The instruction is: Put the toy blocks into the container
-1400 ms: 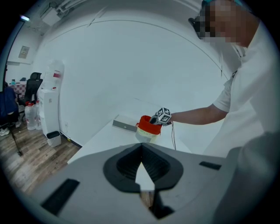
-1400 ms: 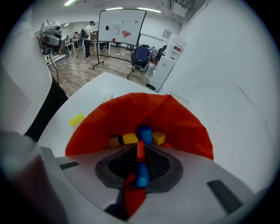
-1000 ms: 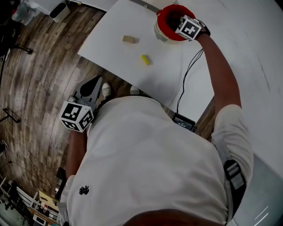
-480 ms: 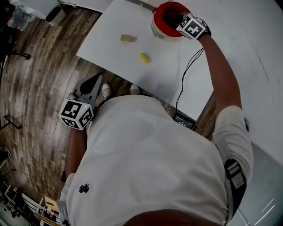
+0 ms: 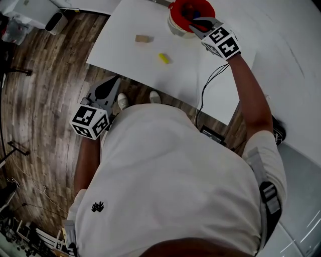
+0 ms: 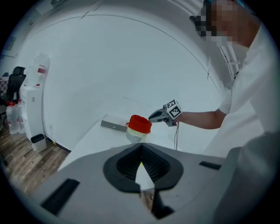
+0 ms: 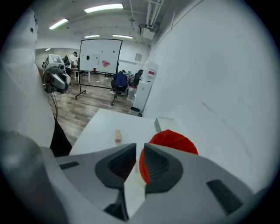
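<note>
No legible word, number or brand is shown. Black-and-white square markers are carried on the marker cube (image 5: 89, 122) of the left gripper (image 5: 111, 86), at 9 o'clock in the head view, and on the marker cube (image 5: 223, 42) of the right gripper (image 5: 193, 25), at 1 o'clock. A small black emblem (image 5: 98, 206) without lettering is printed on the white shirt (image 5: 175, 175) at 7 o'clock. Marks on the whiteboard (image 7: 100, 61) cannot be read.

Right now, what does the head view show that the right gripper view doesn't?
Head view only: the yellow block, the left tongs over the floor, and the container's inside. Right gripper view only: a whiteboard, and the narrow empty gap between the right tongs, which have just been closing. Both: the table, the wooden block and the red container.
</note>
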Demonstrator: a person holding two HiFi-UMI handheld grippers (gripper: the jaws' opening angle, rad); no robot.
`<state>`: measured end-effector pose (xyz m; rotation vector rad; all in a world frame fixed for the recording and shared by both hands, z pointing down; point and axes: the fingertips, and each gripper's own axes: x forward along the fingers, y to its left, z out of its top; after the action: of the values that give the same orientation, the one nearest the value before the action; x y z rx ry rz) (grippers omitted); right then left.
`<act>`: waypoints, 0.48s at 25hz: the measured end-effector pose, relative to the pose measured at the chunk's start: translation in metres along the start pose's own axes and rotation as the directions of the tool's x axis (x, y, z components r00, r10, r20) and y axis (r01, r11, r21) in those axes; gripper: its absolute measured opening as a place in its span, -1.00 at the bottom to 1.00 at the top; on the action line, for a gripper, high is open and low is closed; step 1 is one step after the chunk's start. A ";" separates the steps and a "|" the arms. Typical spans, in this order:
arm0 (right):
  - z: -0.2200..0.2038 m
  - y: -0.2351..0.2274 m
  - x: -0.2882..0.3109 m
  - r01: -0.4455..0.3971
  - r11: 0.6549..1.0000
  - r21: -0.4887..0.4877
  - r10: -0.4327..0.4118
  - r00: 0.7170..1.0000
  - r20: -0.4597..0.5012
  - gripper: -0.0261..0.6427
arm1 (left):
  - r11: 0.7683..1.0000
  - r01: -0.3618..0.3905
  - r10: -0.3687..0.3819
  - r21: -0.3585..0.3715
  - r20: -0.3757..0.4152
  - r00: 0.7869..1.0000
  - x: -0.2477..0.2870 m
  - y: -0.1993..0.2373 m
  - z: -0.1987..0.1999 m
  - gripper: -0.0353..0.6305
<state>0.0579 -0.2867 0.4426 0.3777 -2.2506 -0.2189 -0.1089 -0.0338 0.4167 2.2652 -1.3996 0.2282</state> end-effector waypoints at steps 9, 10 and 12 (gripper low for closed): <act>-0.001 0.095 -0.016 -0.041 0.995 0.095 0.039 0.999 0.017 -0.75 | 0.997 0.074 -0.073 0.031 -0.015 0.997 -0.004 0.002 0.001 -0.88; -0.001 0.103 -0.015 -0.043 0.993 0.107 0.042 0.999 0.019 -0.75 | 0.996 0.079 -0.078 0.033 -0.018 0.997 -0.005 0.003 0.002 -0.88; -0.003 0.118 -0.012 -0.051 0.990 0.134 0.049 0.999 0.021 -0.75 | 0.995 0.089 -0.088 0.039 -0.025 0.996 -0.006 0.006 0.002 -0.88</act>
<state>0.0447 -0.1713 0.4689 0.3911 -2.2955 -0.0438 -0.1168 -0.0319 0.4146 2.3429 -1.2904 0.2547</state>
